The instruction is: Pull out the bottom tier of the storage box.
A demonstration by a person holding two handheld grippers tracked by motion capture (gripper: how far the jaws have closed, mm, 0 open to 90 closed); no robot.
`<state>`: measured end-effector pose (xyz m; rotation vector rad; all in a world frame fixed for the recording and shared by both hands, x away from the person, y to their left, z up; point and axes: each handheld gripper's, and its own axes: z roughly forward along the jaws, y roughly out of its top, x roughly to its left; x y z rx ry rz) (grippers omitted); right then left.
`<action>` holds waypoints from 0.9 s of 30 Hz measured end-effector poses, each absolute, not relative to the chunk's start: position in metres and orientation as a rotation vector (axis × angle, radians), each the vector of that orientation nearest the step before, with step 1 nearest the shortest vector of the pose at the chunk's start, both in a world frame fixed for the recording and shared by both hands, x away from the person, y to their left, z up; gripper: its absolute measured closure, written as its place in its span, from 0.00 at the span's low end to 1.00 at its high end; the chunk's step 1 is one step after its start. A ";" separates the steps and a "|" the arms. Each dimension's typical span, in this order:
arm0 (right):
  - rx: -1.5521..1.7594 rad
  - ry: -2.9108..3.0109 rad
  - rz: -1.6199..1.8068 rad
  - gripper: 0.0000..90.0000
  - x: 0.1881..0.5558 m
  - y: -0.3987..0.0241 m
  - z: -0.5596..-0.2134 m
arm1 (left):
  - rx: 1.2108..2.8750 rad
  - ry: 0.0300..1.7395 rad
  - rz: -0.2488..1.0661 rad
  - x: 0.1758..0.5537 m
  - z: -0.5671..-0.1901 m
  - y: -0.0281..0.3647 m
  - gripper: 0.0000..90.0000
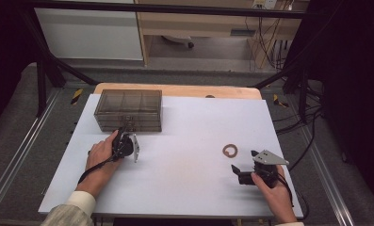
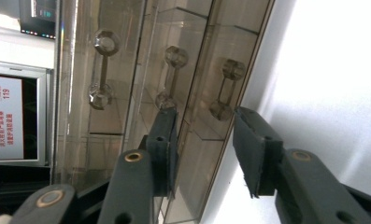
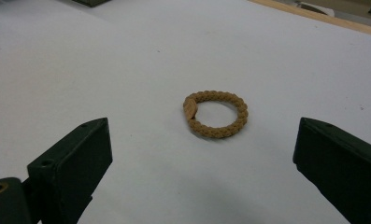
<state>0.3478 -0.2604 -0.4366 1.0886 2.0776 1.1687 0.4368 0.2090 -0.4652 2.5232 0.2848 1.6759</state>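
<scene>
- We hold the left gripper (image 1: pixel 124 130) up against the front of the smoky clear-plastic drawer box (image 1: pixel 128 102), which stands at the far left of the white table top (image 1: pixel 184 141).
- In the left gripper view its jaws stand a little apart on either side of the small clear bar handle with two knobs (image 2: pixel 226 88) on one drawer front. The pads do not press on it, so nothing is gripped yet.
- We judge that the handle is straddled this way so that closing the jaws on it would let us draw that drawer out.
- The braided tan cord ring (image 3: pixel 216 113) lies flat on the table, well apart from the box and just ahead of the right gripper (image 1: pixel 236 170).
- The right gripper rests low on the table with its jaws wide apart and empty, aimed at the ring. We take it to be waiting there, ready to pick the ring up once a drawer stands open.
- Which drawer the handle belongs to we cannot tell for sure.
</scene>
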 end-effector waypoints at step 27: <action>1.099 2.078 1.163 0.06 0.348 -0.261 -0.437 | 2.571 0.086 1.771 0.447 -0.488 0.206 0.80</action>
